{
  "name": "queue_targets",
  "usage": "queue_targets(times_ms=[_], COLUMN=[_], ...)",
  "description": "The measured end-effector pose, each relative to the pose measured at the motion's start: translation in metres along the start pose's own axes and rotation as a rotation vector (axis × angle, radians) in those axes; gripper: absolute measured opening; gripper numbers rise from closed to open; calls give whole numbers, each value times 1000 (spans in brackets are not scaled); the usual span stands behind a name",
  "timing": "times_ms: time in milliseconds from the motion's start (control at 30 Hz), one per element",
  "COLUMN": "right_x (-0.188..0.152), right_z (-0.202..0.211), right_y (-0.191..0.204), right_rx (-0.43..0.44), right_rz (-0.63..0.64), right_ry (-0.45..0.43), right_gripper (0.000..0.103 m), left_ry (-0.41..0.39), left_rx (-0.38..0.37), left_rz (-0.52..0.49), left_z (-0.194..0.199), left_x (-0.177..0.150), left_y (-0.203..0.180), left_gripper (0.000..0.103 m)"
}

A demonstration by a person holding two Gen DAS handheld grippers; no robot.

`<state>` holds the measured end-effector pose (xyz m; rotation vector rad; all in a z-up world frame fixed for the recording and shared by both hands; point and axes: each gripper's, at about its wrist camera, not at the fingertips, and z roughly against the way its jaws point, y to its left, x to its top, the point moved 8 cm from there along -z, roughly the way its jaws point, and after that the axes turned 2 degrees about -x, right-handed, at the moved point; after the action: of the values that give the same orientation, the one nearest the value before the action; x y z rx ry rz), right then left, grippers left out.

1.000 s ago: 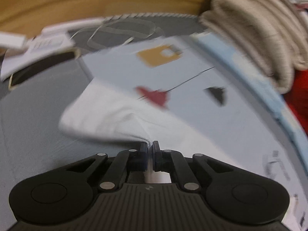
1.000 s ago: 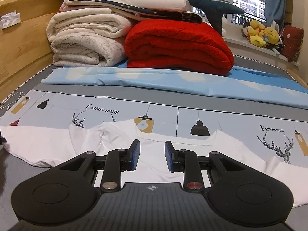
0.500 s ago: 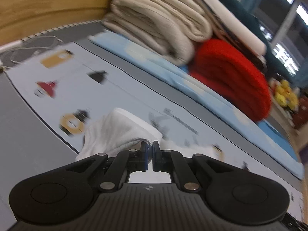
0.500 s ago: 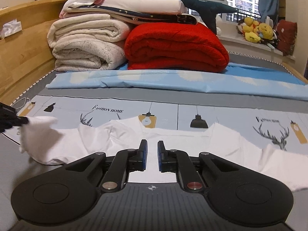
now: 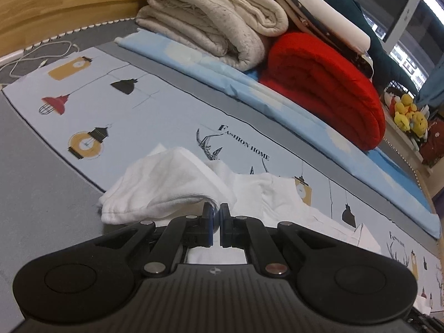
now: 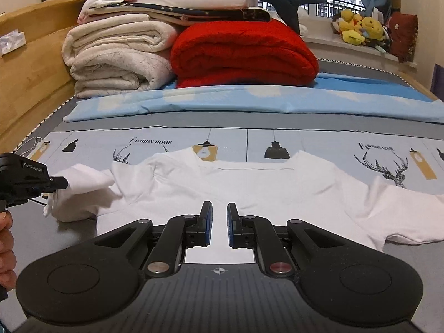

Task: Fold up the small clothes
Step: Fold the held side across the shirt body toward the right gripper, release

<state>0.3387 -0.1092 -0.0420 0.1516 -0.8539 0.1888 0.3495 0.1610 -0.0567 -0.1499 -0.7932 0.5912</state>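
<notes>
A white T-shirt (image 6: 249,188) lies spread flat on the printed bedsheet (image 6: 319,144), neckline toward the stacked bedding. Only the right wrist view shows its whole width, with one sleeve (image 6: 410,208) lying out flat at the right edge. The other sleeve (image 5: 166,186) is bunched and lifted at the left, pinched in the left gripper (image 5: 217,211), whose jaws are pressed together on a fold of the cloth; the left wrist view shows this pinch close up, while the right wrist view shows that gripper (image 6: 59,183) from the side, with a person's hand (image 6: 5,247) at the frame edge. The right gripper (image 6: 219,213) is over the shirt's lower middle, jaws nearly together with a narrow gap; I cannot tell whether any cloth is caught between them. Behind the shirt sit a folded red blanket (image 6: 244,52) beside cream blankets (image 6: 116,61). A white cable (image 5: 36,58) appears only in the left view
</notes>
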Motion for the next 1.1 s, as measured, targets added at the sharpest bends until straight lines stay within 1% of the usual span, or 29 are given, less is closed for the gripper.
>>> queue_targets(times_ms=[200,267,333,367,433,467,500,533,567,600,633,667,800,867,967,1033,1067,1100], right_x=[-6,-4,0,1,2,2,2,2,1,1,1,1,0,-1,-4,-6,-7,-9], right_z=[-33,-41,-49,-53,-62,-66,-70,-74,-77,-80,-82,-85,-91,-94,-98,-99,-98,-98], right_y=[-15,-20,-26,-28,-33,-36,-38,-40,-41,-41,-42,-42,-42,-40,-29,-17,-10,0], right_rx=[-27,-30,-33,-33,-35,-38,-41,-45,-48,-50,-51,-53,-53,-43,10,49,72,99], right_rz=[-16,-30,-55,-66,-90,-101,-113,-124,-132,-139,-142,-144,-144,-147,-140,-118,-101,-69], right_ry=[59,70,79,86,103,112,122,131,137,143,147,151,167,175,193,201,201,204], right_gripper=[11,11,11,11,11,11,11,11,11,11,11,11,12,12,15,24,27,33], left_ry=[3,-7,-21,-23,6,52,127,203,265,289,278,243,152,161,204,218,221,223], left_rx=[-22,-51,-98,-131,-236,-317,-413,-494,-550,-571,-562,-517,-319,-226,-114,-79,-69,-62], left_rz=[6,4,-36,-65,-117,-142,-163,-167,-167,-171,-175,-165,-38,5,52,107,130,147], left_z=[-18,-24,-27,-28,-30,-33,-36,-38,-41,-42,-43,-45,-59,-67,-77,-81,-82,-82], left_x=[10,14,15,14,5,-2,-12,-21,-27,-29,-25,-16,14,16,11,12,12,13], left_y=[-15,-25,-44,-57,-86,-101,-116,-126,-132,-132,-128,-118,-64,-42,-17,0,8,14], left_gripper=[4,4,4,4,4,4,5,8,18,24,31,34,34,34,34,34,34,34])
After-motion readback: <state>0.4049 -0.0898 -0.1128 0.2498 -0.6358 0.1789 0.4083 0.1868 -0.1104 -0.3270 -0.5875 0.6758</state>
